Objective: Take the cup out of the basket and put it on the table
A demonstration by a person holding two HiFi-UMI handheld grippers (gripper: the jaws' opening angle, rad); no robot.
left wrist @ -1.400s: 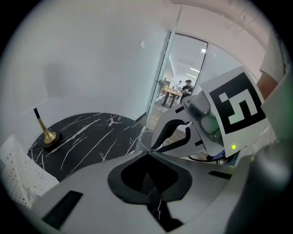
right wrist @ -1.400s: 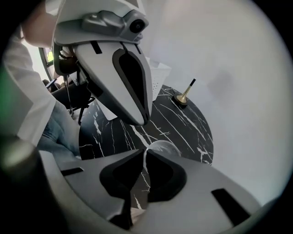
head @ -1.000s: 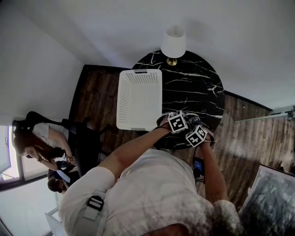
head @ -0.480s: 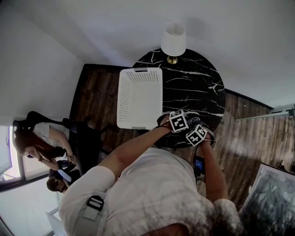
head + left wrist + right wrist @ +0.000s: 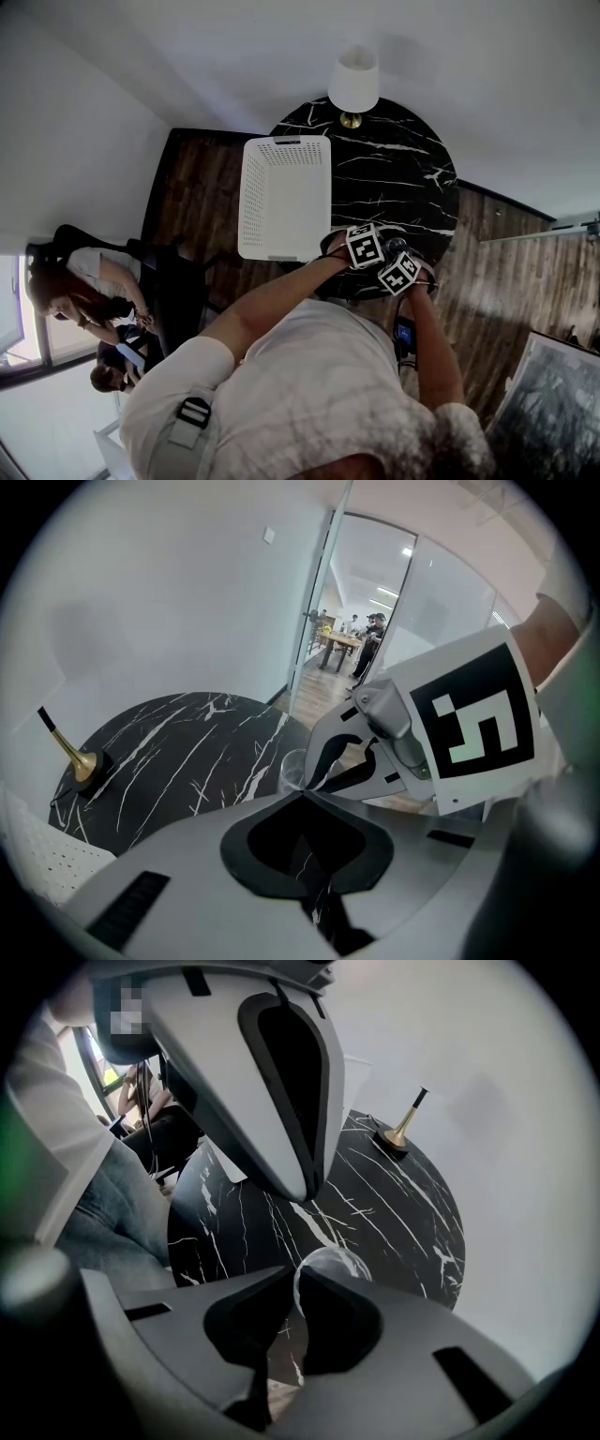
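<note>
Here, right tongs (image 5: 305, 1283) clamp a clear glass cup (image 5: 330, 1265), black marble desk (image 5: 394, 1213) beneath; left tongs (image 5: 302, 797) closed, empty. Placing step; next, probably: lower, release.

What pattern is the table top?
Black with white veins; the table shows best in head view.

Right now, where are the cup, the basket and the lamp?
cup (image 5: 333, 1262), right gripper view, on its clear rounded wall.
basket (image 5: 284, 202), head view, on its bare white floor.
lamp (image 5: 353, 82), head view, on its white shade.
</note>
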